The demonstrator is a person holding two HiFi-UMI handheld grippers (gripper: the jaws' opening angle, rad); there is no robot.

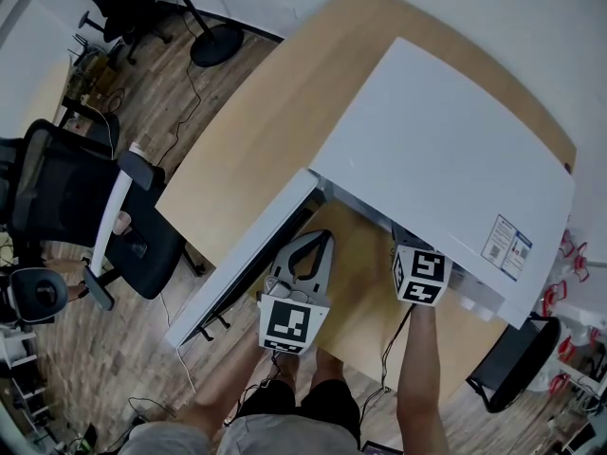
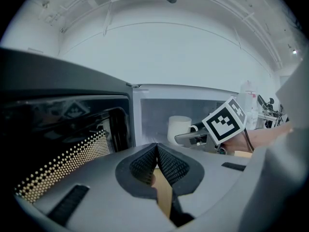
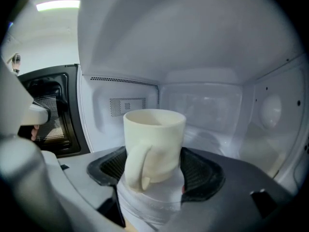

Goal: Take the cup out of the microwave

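Observation:
The white microwave (image 1: 446, 150) stands on the wooden table with its door (image 1: 248, 254) swung open to the left. A cream cup (image 3: 154, 139) with its handle toward me stands inside the cavity. My right gripper (image 3: 154, 175) reaches in, and its dark pads (image 3: 200, 173) lie against both sides of the cup. From the left gripper view the cup (image 2: 178, 128) shows behind the right gripper (image 2: 193, 138). My left gripper (image 2: 157, 153) is shut on nothing and hangs in front of the opening, just right of the door; in the head view the left gripper (image 1: 318, 240) is beside it.
The open door's dark window (image 2: 63, 129) fills the space to my left gripper's left. The cavity's white walls (image 3: 270, 120) close in around the cup. A black office chair (image 1: 66, 197) and a fan base (image 1: 216, 44) stand on the floor left of the table (image 1: 256, 112).

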